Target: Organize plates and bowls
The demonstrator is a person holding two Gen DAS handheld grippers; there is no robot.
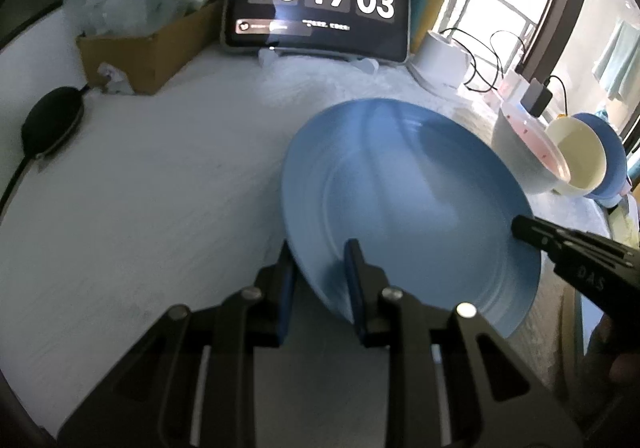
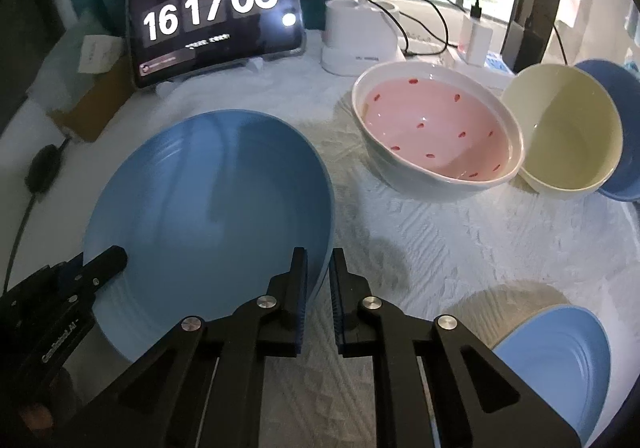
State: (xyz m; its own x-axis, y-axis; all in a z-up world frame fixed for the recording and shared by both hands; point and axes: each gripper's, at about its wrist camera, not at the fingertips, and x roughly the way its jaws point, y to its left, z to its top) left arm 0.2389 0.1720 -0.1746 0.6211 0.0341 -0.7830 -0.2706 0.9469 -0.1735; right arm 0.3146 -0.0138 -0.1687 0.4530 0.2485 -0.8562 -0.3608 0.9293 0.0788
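Observation:
A large blue plate [image 1: 400, 200] hangs tilted over the white cloth, held at two sides. My left gripper [image 1: 320, 248] is shut on its near left rim, one pad on top and one beneath. My right gripper [image 2: 319, 254] is shut on the opposite rim of the same blue plate [image 2: 208, 200]. Each gripper shows in the other's view: the right gripper [image 1: 520, 226] at the plate's right edge, the left gripper [image 2: 116, 256] at its lower left. A pink bowl with red dots [image 2: 436, 128], a cream bowl [image 2: 560, 128] and a blue bowl [image 2: 624, 136] lean in a row at the back right.
A second blue plate [image 2: 560, 360] lies near the front right. At the back stand a tablet showing a clock [image 2: 212, 12], a white charger base [image 2: 360, 36] with cables, and a cardboard box [image 1: 148, 48]. A black pouch [image 1: 52, 120] with a cord lies at the left.

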